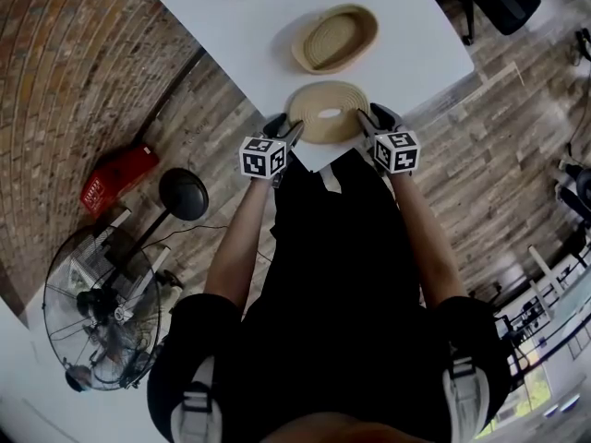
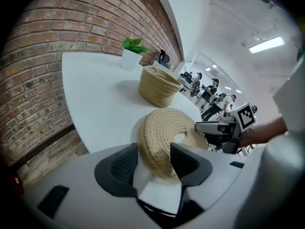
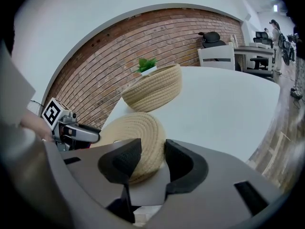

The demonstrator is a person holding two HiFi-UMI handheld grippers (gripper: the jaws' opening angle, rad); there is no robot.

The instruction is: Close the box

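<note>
A round woven rope lid point(image 1: 328, 111) lies flat near the front corner of the white table point(image 1: 231, 26). Behind it stands the open woven basket point(image 1: 335, 37), which serves as the box. My left gripper point(image 1: 294, 129) is at the lid's left rim and my right gripper point(image 1: 366, 118) at its right rim. In the left gripper view the lid's rim point(image 2: 164, 137) sits between the jaws of the left gripper point(image 2: 153, 159), which stand wide. The right gripper view shows the same rim point(image 3: 133, 132) filling the gap of the right gripper point(image 3: 152, 159). Neither visibly clamps it.
A small potted plant point(image 2: 131, 51) stands at the table's far edge beyond the basket point(image 2: 159, 85). The table's corner ends just in front of the lid. On the wooden floor to the left are a red case point(image 1: 115, 178), a black round base point(image 1: 183, 192) and a fan point(image 1: 106, 321).
</note>
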